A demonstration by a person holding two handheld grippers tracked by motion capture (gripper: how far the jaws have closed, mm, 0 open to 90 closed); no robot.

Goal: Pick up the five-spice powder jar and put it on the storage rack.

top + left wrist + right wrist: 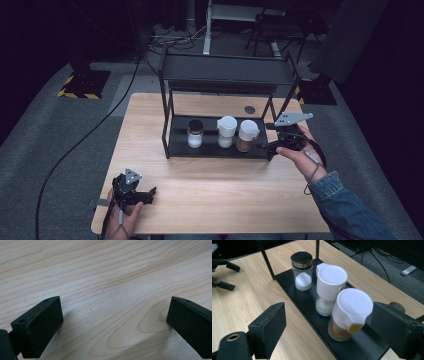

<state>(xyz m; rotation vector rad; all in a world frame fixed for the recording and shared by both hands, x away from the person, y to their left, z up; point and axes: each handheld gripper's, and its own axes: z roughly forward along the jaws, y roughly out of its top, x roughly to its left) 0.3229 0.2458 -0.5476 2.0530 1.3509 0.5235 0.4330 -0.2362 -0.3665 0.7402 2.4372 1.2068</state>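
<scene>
Hovering right gripper (329, 327), jaws spread, pinching nothing, beside the brown spice jar (348, 315). Looks light, rigid, slick glass; grab below the white cap. Left gripper (113, 320) spread, empty.

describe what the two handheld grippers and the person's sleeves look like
Both the left gripper and the right gripper are black, each with two blocky flat-faced jaws and a grey three-cornered plate on top. A dark cord loops around each wrist. The right forearm wears a blue denim sleeve.
</scene>
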